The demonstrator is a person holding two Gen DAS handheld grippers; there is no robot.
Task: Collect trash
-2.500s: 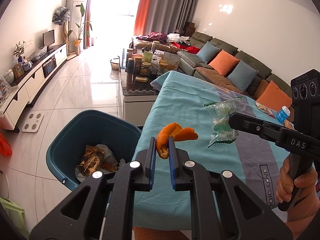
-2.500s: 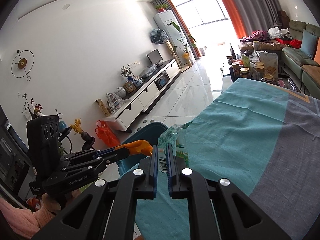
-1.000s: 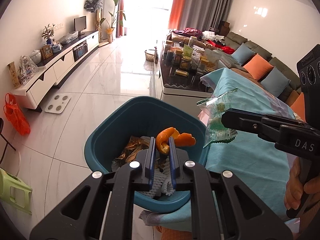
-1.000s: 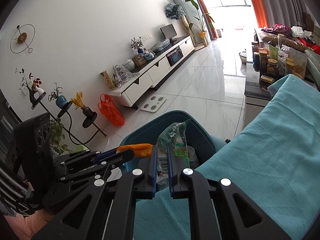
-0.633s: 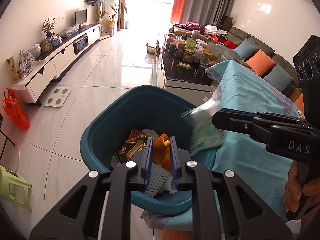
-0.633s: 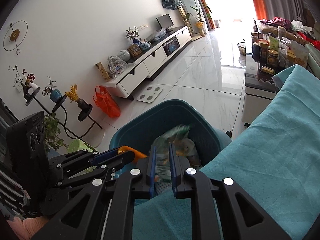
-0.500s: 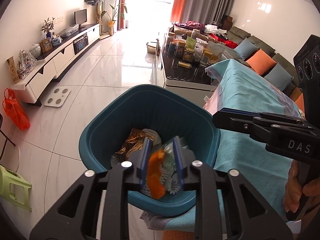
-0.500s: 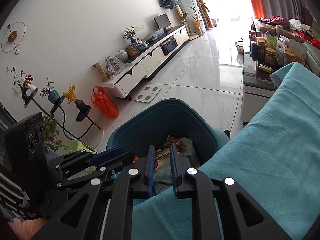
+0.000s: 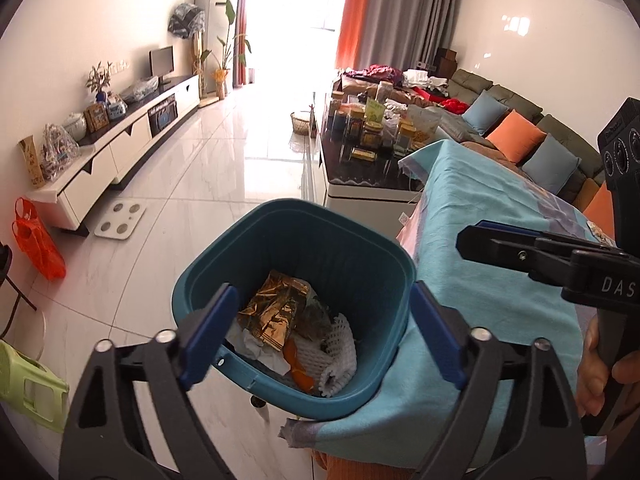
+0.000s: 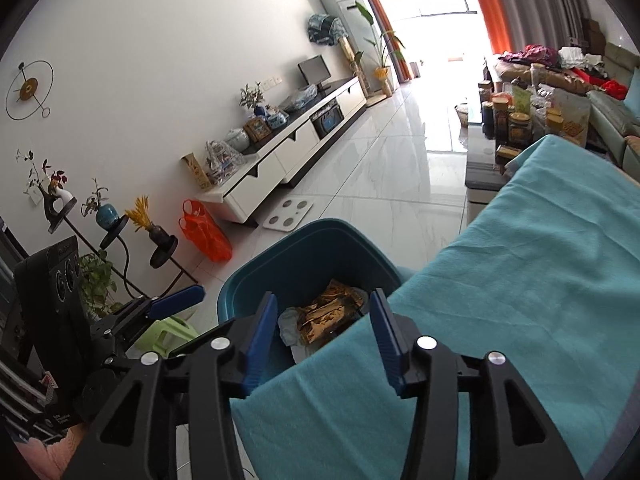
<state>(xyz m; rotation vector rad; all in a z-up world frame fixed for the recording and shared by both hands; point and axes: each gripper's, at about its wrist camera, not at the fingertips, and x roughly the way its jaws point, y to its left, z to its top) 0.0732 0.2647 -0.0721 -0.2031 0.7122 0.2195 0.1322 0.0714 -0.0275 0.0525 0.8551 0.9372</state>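
Surface: table draped in a teal woven cloth (image 9: 486,240), matte, with a greyer band toward its far side; cloth edge hangs frayed at the near corner, touching the bin's rim.

Room: living room; glossy white marble-look floor tiles (image 9: 224,168); long low white TV cabinet (image 9: 120,148) along the left wall, crowded with ornaments and a small screen; white bathroom scale (image 9: 120,220) flat on the floor beside it; orange plastic bag (image 10: 204,236) on the floor near the cabinet's end; dark coffee table (image 9: 360,160) loaded with jars and packets; grey-green sofa with orange and blue cushions (image 9: 516,136); orange and grey curtains at a bright window; lime-green plastic stool (image 9: 28,388) at lower left.

Task item: teal plastic bin (image 9: 296,240), rounded-square, ribbed inside, standing on the floor against the table edge; contents: crumpled gold foil wrapper (image 9: 276,312), orange peel (image 9: 298,364), white foam fruit netting (image 9: 340,344), white paper scraps.

Left gripper (image 9: 320,332): black frame, blue pads; jaws have just been opening and stand wide over the bin, nothing between them.

Right gripper (image 10: 324,340): same build; jaws have just been opening, parted about halfway, empty, above the cloth edge and bin.
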